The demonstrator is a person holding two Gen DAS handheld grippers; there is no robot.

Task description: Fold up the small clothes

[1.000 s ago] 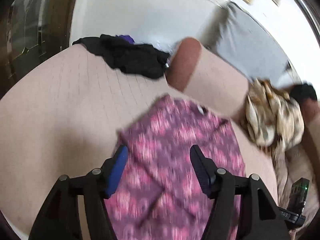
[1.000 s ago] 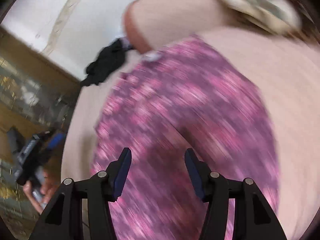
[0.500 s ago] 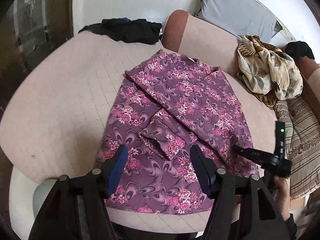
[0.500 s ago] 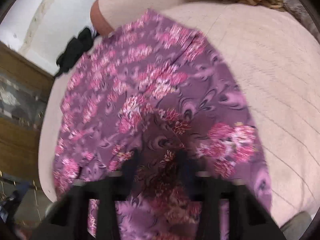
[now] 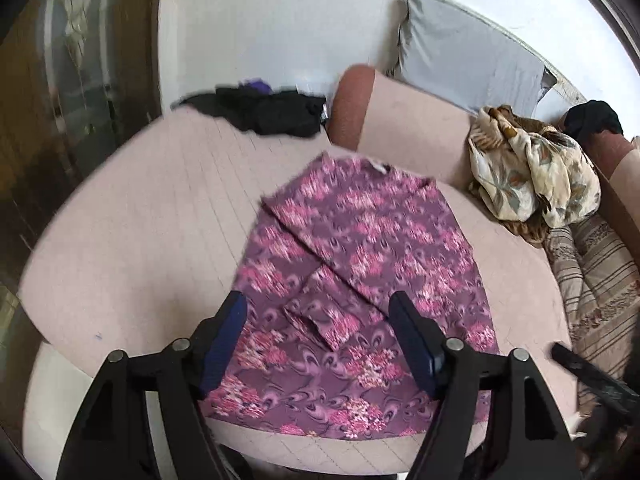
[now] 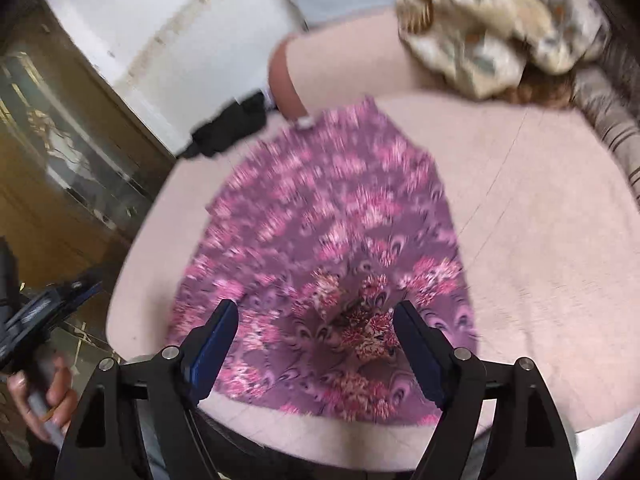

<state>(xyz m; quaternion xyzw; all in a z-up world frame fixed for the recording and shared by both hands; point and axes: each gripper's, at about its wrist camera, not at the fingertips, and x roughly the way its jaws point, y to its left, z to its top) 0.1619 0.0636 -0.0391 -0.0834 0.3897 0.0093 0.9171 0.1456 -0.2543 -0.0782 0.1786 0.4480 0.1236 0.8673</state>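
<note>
A purple garment with pink flowers (image 5: 360,280) lies spread on the pink cushion (image 5: 140,240), with a sleeve folded across its middle. It also shows in the right wrist view (image 6: 340,240). My left gripper (image 5: 318,320) is open and empty, held above the garment's near half. My right gripper (image 6: 316,328) is open and empty, above the garment's near hem, where a small bunched fold (image 6: 360,320) sits between the fingers. The left gripper's body shows in the right wrist view (image 6: 36,312), held in a hand.
A black clothes pile (image 5: 264,110) lies at the cushion's far left. A beige floral cloth bundle (image 5: 532,176) sits on the right by a backrest (image 5: 400,120). A grey pillow (image 5: 468,64) leans on the wall. A striped cushion (image 5: 600,272) is at right.
Both grippers pulled back and up from the garment. The right gripper, low on the fabric half a second ago, now stands open above it. The garment lies spread.
</note>
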